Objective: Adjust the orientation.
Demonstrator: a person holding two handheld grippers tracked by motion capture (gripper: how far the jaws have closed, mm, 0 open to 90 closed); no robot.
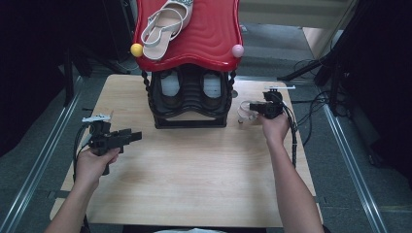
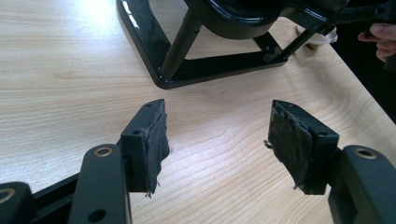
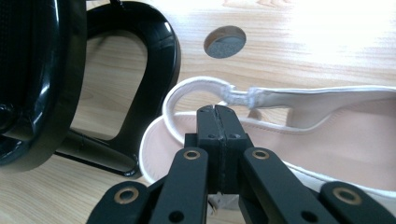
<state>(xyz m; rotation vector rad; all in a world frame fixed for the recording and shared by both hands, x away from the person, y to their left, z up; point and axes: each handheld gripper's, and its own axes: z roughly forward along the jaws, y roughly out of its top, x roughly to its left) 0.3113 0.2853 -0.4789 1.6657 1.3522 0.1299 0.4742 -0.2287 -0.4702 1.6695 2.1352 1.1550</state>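
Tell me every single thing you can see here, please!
Sandals: two, white; one on the rack's red top shelf, one on the table beside the rack.
Shoe rack: one, black frame with a red top shelf, at the far middle of the table.
Knobs: two, yellow and pink, at the red shelf's front corners.
Table: one, light wood.
Hole cap: one, grey, round, set in the table.
Left claw: one, black, jaws apart over bare table.
Right claw: one, black, jaws together at the table sandal's strap.
Hands: two, one per claw.
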